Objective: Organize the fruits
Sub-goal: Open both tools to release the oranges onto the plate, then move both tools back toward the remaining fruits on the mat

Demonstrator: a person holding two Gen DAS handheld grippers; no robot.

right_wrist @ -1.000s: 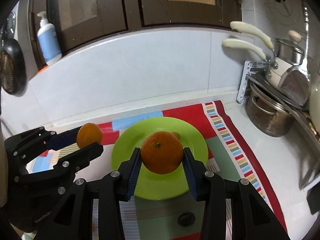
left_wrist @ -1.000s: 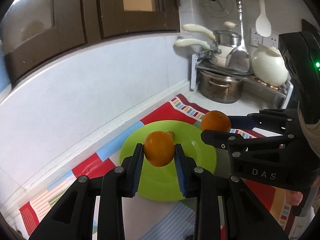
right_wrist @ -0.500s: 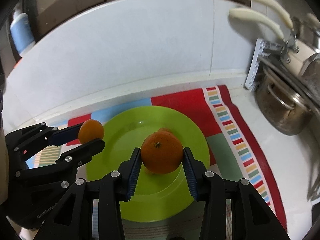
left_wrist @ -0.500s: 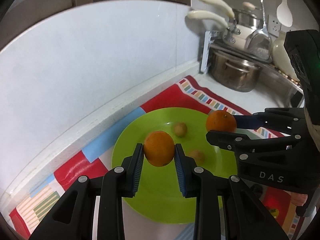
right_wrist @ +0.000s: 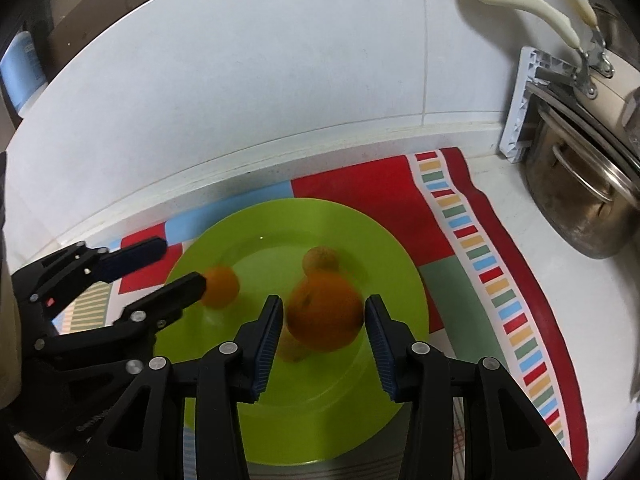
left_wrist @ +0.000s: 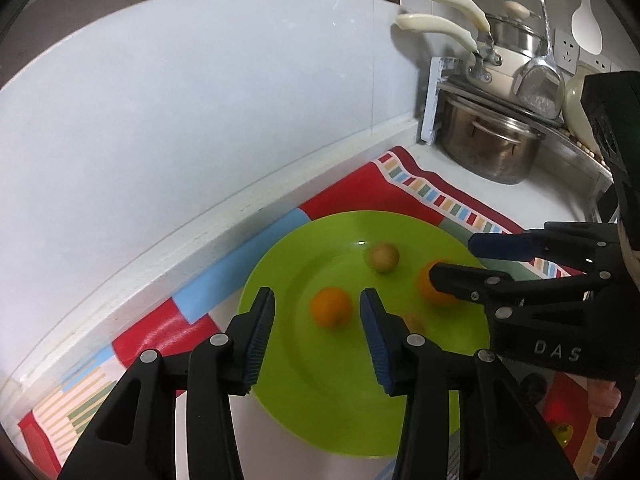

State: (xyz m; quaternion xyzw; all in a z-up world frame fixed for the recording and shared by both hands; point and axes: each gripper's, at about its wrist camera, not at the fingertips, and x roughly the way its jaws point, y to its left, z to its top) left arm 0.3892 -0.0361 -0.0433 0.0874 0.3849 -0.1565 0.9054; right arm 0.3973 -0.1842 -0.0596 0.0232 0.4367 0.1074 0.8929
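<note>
1. Black left gripper [left_wrist: 317, 322] stands spread wide, gripping nothing; a small orange [left_wrist: 331, 306] lies on the green plate [left_wrist: 304, 400] between its fingers, touching neither.
2. The right gripper [right_wrist: 324, 330] is spread too, its larger orange [right_wrist: 325, 316] blurred on the plate just clear of the pads.
3. 2 small brownish fruits [left_wrist: 383, 257] share the plate.
4. A striped mat [right_wrist: 472, 248] covers the white counter; a steel pot [left_wrist: 486, 142] stands at right.
5. "DAS" [left_wrist: 557, 353] marks the right gripper.

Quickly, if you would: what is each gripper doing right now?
Left gripper: open, over the small orange on the green plate.
Right gripper: open, flanking the large orange.
</note>
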